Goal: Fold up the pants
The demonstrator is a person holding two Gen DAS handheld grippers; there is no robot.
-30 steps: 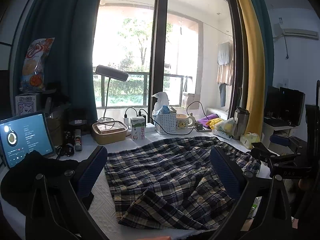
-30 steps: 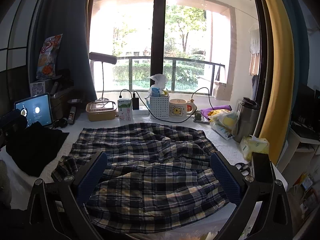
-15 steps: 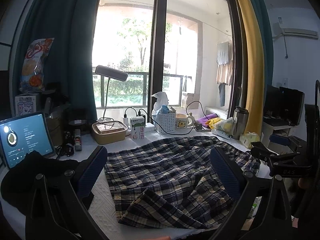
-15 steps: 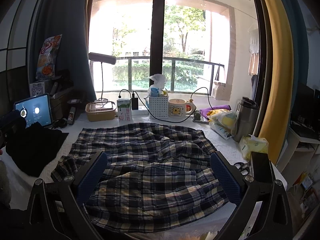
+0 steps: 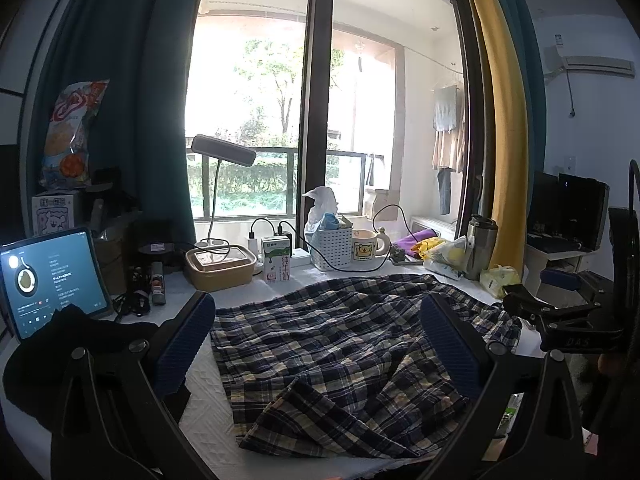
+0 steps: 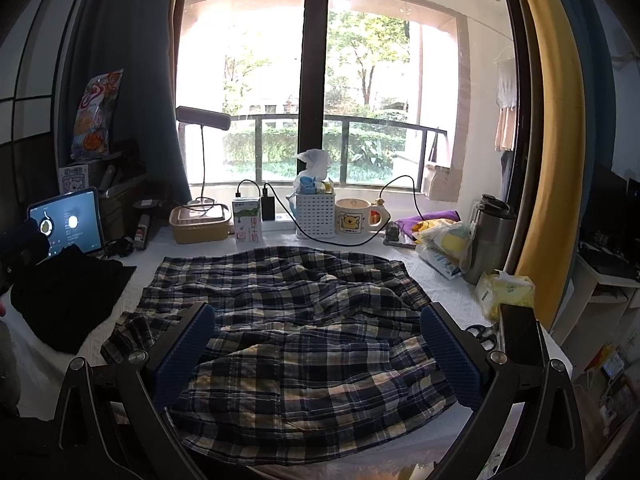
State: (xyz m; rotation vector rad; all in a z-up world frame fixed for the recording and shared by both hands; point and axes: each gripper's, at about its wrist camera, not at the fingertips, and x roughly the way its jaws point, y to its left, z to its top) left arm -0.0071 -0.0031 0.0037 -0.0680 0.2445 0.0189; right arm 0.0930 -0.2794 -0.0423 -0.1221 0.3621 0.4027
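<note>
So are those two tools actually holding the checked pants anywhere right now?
No, nothing is held. The left tool and the right tool both hang open above the plaid pants, fingers spread wide, with no cloth pinched between them.

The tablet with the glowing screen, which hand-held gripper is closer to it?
Left. The tablet sits just beyond the left hand-held gripper, off its left finger. The right hand-held gripper hangs over the plaid pants, with the tablet far off to its left.

Big window (image 6: pixel 320 92) dead ahead, daylight pouring in. Blue curtain (image 6: pixel 120 80) left of it, yellow curtain (image 6: pixel 556 140) right. Air conditioner (image 5: pixel 596 66) further right.
</note>
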